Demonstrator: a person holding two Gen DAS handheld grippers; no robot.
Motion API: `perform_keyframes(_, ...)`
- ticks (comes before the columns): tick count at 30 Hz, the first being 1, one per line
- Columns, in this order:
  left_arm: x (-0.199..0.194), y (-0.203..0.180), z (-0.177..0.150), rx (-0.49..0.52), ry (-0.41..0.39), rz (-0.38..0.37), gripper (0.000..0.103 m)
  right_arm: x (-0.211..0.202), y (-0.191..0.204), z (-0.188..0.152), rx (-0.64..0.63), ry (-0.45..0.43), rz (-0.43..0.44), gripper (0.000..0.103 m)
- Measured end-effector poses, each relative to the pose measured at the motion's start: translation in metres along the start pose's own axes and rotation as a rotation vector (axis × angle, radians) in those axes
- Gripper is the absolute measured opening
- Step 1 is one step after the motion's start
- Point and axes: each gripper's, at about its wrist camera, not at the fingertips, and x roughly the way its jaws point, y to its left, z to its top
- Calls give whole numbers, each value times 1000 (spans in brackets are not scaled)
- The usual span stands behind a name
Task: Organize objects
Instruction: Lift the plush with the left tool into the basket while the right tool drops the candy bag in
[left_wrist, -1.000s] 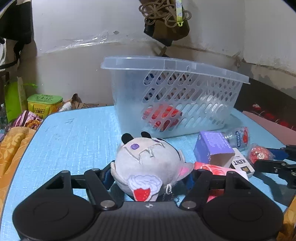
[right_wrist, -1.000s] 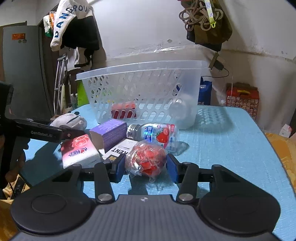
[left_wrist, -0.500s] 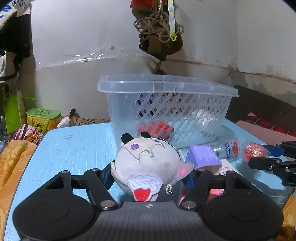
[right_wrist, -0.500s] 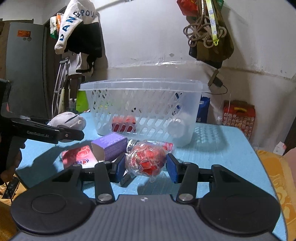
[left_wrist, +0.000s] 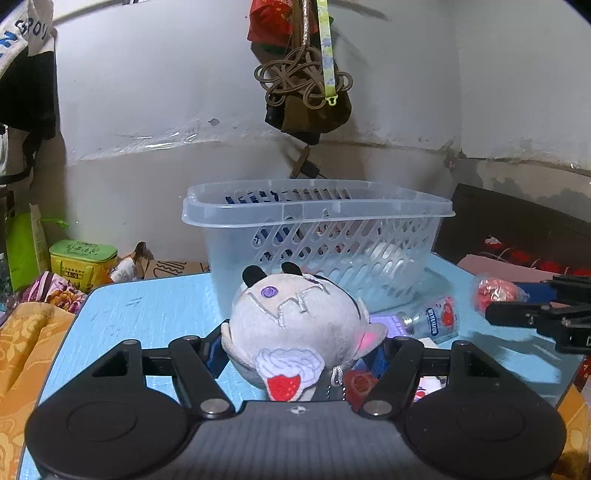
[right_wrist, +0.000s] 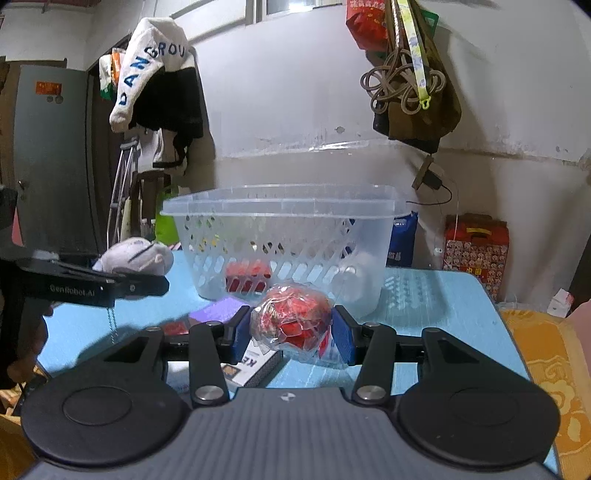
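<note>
My left gripper is shut on a round grey plush toy with black ears and holds it above the blue table. My right gripper is shut on a clear bag of red sweets, also lifted off the table. A clear plastic basket stands just beyond both grippers; it holds a red packet and a whitish item. In the right wrist view the plush and left gripper show at the left. In the left wrist view the sweets bag shows at the right.
On the table under the grippers lie a purple box, a small strawberry drink bottle, a white "KENT" box and a red packet. Orange cloth borders the table edges. A bag and cords hang on the wall.
Both grippers have risen with their loads, from near table height to about basket-rim height. The basket and loose items have stayed in place.
</note>
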Motion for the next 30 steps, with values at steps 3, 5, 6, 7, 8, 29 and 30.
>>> perform_keyframes(3,-1,-1,2,0,-4,-3,72,-1,1,3,1,-8,1,50)
perform_keyframes(5,-2,-2,3,-1,-10,-4,72,-1,1,4,4,-6,2,50)
perform_keyframes(6,-3,-2,3,-1,-13,-5,72,0,1,3,4,-5,2,50)
perform_keyframes(7,-4,-2,4,-2,-16,-5,72,0,1,4,5,-3,2,50)
perform_keyframes(8,-5,-2,5,-3,-20,-4,72,0,2,3,6,-3,1,50)
perform_keyframes(29,-20,-6,20,-12,-83,-26,72,4,10,15,28,0,22,50)
perform_keyframes(30,-21,-5,21,-16,-84,-26,72,3,10,15,28,-3,21,50)
